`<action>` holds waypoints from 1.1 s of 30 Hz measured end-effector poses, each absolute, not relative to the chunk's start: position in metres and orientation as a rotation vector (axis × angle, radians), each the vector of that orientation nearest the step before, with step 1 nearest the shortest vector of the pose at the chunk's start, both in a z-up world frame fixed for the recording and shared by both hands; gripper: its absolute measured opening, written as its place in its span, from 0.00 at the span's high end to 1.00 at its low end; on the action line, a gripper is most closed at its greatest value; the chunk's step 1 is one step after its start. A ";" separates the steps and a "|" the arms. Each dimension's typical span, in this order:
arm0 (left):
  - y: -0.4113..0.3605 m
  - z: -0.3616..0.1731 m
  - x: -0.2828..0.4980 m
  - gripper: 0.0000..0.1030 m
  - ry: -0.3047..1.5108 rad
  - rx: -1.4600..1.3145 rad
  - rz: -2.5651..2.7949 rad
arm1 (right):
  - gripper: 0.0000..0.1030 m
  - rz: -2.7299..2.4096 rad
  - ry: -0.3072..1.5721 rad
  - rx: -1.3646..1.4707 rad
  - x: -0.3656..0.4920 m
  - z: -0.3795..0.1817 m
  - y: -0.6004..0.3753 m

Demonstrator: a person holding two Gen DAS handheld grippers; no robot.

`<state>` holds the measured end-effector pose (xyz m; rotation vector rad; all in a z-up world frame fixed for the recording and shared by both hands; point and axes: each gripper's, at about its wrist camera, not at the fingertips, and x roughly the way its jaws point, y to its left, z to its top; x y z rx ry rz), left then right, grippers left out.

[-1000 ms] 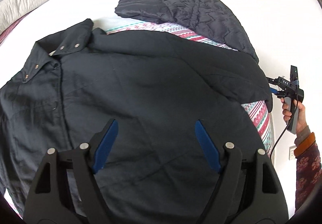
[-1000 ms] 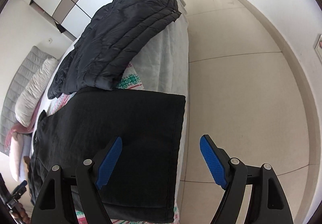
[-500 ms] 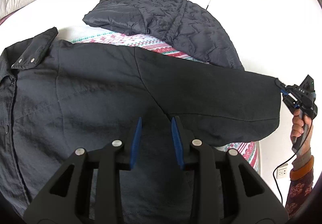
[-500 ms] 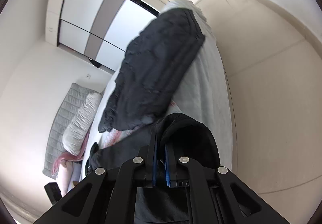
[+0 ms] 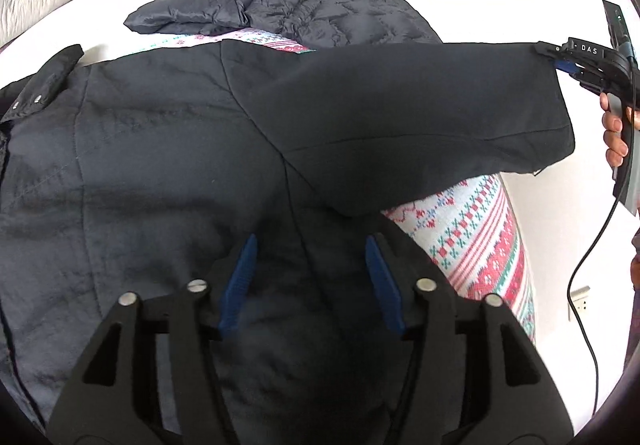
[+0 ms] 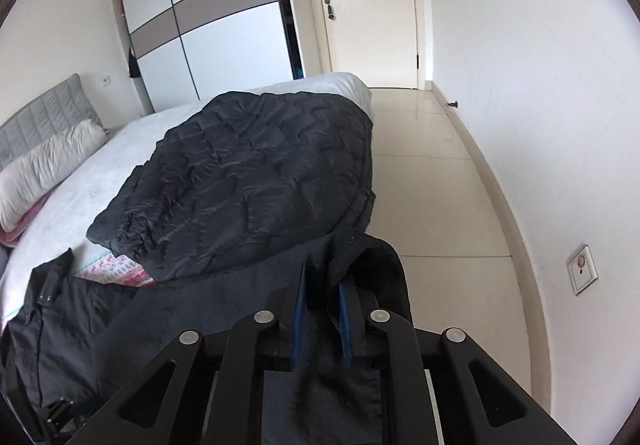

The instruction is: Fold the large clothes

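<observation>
The left gripper (image 5: 310, 281) hangs over the black coat (image 5: 160, 173), its blue pads spread apart with dark cloth beneath them and nothing pinched. The coat lies spread across the near part of the bed (image 6: 120, 141), its snap-buttoned collar (image 5: 44, 85) toward the bed's left side. One sleeve (image 5: 420, 113) is lifted and stretched out past the bed's right edge, where the right gripper (image 6: 322, 309) has its pads clamped on the cuff. Under the coat a patterned knit blanket (image 5: 472, 237) drapes over the same right edge. Farther along the bed lies a quilted dark jacket (image 6: 256, 181), overlapping the blanket. At the head end rest a white pillow (image 6: 44, 165) and grey headboard (image 6: 44, 113).
</observation>
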<state>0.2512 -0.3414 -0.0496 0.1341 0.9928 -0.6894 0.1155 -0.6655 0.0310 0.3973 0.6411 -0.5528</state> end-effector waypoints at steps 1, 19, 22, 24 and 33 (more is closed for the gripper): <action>-0.334 -0.042 0.248 0.34 0.990 0.134 -0.695 | 0.63 -0.537 0.635 0.396 0.109 0.033 -0.661; 0.076 0.035 0.185 0.20 0.962 -0.140 -0.068 | 0.20 -0.201 0.740 0.330 0.082 0.119 -0.460; 0.158 0.028 0.179 0.20 0.954 -0.172 0.082 | 0.20 -0.129 0.790 0.323 0.097 0.106 -0.418; 0.208 0.020 0.178 0.20 0.955 -0.192 0.170 | 0.20 -0.096 0.814 0.294 0.108 0.097 -0.390; 0.379 -0.023 0.201 0.20 1.008 -0.195 0.392 | 0.20 0.013 0.908 0.132 0.158 0.057 -0.268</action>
